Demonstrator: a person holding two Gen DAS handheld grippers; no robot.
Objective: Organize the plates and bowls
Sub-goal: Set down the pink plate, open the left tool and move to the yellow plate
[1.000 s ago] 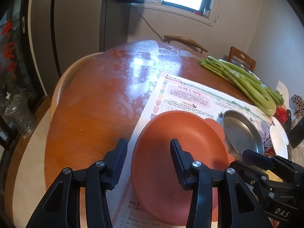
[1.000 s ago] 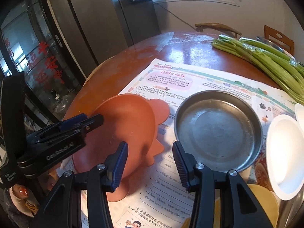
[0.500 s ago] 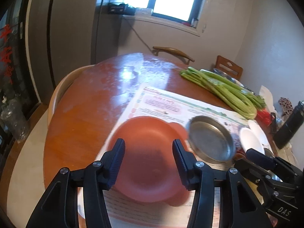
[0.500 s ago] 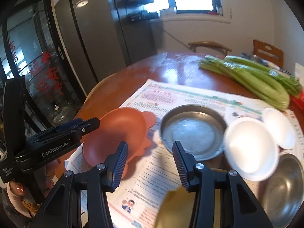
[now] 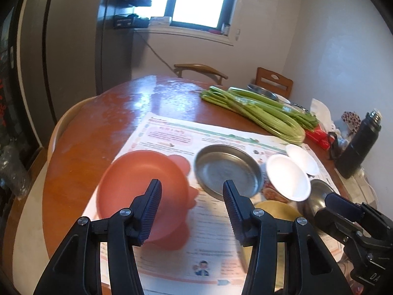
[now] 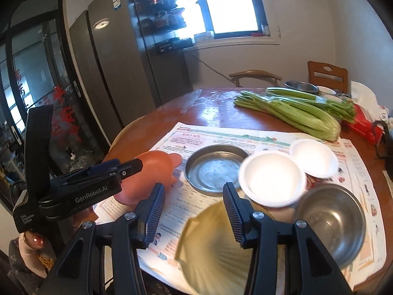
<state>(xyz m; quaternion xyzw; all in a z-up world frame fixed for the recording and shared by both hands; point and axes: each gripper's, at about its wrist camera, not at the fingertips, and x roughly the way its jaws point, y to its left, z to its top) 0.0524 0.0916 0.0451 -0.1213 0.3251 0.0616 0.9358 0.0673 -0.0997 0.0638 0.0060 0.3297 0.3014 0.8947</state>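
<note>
1. The left gripper (image 5: 191, 198) hangs above the tabletop (image 5: 81, 152) with its jaws parted and nothing between them; its ribbed pads touch no dish.
2. The right gripper (image 6: 194, 200) is also clear of the dishes, its jaws apart with only air in the gap.
3. Under and just ahead of the left gripper's left finger lies the orange plate (image 5: 127, 184), flat on the printed paper sheet (image 5: 172, 132). An orange lobed edge sticks out from beneath it on the side toward the steel pan.
4. Ahead of the left gripper's right finger, just beside the orange plate, sits the shallow steel pan (image 5: 228, 169), empty and upright.
5. Straight below the right gripper's jaws lies a yellow ridged dish (image 6: 213, 248), blurred, at the near edge of the paper.
6. To the right of the right gripper's right finger stands a deep steel bowl (image 6: 334, 221). The larger white bowl (image 6: 272, 179) sits just beyond that fingertip, its rim overlapping the steel bowl's rim as seen from here.
7. A smaller white bowl (image 6: 313, 157) lies beyond the larger one, and their rims appear to touch.
8. Far ahead of both grippers a bundle of celery (image 6: 294, 110) lies across the tabletop, well apart from the dishes.
9. Far to the right of the left gripper a dark flask (image 5: 358, 142) stands upright by the tabletop's edge.
10. In the right wrist view the left gripper's body appears at the left, in front of the orange plate.
</note>
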